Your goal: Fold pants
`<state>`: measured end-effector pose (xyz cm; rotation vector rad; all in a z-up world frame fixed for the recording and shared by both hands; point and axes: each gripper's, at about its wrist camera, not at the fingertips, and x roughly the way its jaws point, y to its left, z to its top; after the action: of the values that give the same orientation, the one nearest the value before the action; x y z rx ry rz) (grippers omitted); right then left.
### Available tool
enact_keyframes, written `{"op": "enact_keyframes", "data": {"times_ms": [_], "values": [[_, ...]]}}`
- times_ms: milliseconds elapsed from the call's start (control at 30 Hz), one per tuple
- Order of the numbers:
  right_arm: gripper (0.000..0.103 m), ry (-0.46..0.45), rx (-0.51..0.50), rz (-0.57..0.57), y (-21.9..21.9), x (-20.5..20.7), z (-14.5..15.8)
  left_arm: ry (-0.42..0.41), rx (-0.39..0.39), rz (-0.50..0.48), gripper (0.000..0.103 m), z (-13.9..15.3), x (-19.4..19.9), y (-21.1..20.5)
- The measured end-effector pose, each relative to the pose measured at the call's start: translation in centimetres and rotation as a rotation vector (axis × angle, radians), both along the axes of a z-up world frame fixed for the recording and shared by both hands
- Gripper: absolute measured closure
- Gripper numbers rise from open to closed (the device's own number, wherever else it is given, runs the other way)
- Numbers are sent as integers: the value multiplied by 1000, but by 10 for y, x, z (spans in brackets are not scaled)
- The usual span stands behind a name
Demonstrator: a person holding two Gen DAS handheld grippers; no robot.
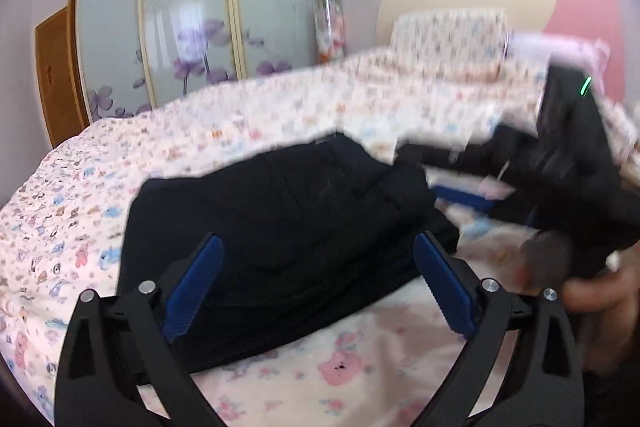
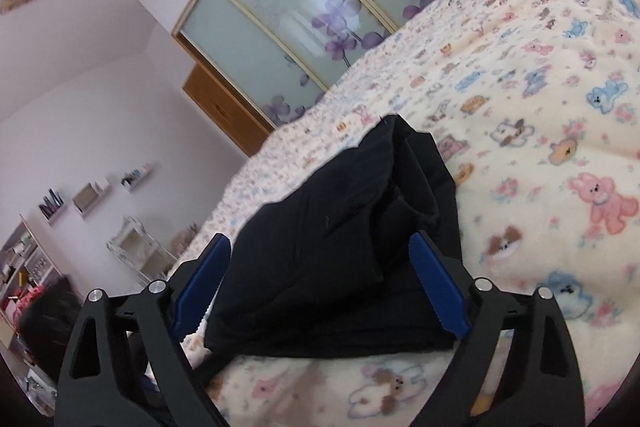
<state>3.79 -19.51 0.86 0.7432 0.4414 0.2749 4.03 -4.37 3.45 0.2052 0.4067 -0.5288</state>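
The black pants [image 1: 280, 227] lie folded in a compact bundle on the bed's teddy-bear blanket [image 1: 340, 367]. My left gripper [image 1: 318, 279] is open, its blue pads either side of the bundle's near edge, holding nothing. The pants [image 2: 344, 247] also show in the right wrist view, with my right gripper [image 2: 320, 283] open around their near edge, empty. The right gripper's black body [image 1: 572, 179], blurred, shows at the right of the left wrist view with a hand below it.
The patterned blanket [image 2: 540, 107] covers the whole bed. A pillow [image 1: 448, 39] and headboard stand at the far end. A sliding-door wardrobe [image 1: 192, 27] lines the wall beyond the bed. Shelves [image 2: 80, 203] and a small table stand at the left.
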Motion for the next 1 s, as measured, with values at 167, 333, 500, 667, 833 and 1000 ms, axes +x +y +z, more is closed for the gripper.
{"op": "enact_keyframes", "data": {"times_ms": [167,333,500,667,833,1000], "values": [[19,32,-55,-21,3,0,-2,28,-14,242,2,2,30,23],[24,79,-121,-40,8,8,-6,139,-44,449,2,-16,56,45],[31,118,-114,-75,3,11,-12,186,-42,574,2,-27,61,59],[31,119,-63,-57,-2,21,-18,172,-25,587,2,-29,58,59],[39,135,6,-51,-9,27,-27,180,-6,594,2,-34,59,56],[58,108,4,-49,-9,24,-25,184,-1,591,2,-37,58,54]]}}
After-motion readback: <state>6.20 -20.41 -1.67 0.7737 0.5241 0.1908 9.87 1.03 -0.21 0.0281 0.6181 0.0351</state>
